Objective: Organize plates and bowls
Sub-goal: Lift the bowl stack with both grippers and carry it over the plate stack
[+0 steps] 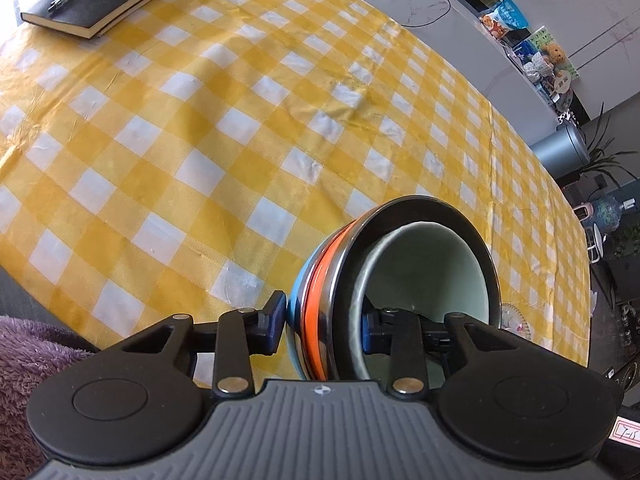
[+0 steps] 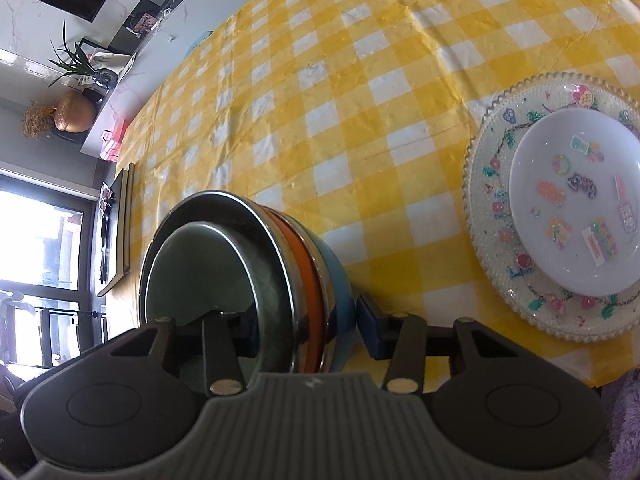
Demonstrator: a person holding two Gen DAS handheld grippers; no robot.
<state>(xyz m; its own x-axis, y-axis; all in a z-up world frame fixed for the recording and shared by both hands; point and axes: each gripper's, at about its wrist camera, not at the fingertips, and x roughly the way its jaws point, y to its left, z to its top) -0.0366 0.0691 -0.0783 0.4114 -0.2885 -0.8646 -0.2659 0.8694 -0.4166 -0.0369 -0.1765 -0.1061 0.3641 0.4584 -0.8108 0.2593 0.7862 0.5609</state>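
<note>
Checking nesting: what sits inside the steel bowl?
A pale green bowl sits inside the steel bowl. One finger of each tool reaches in, hiding part of the bottom; anything under the green bowl is covered.

Left gripper [image 1: 324,330] clamped, level; right gripper [image 2: 310,330] likewise clamped.

Small plate [image 2: 576,204] on big plate [image 2: 492,152] — right of nested bowls [image 2: 256,272].
</note>
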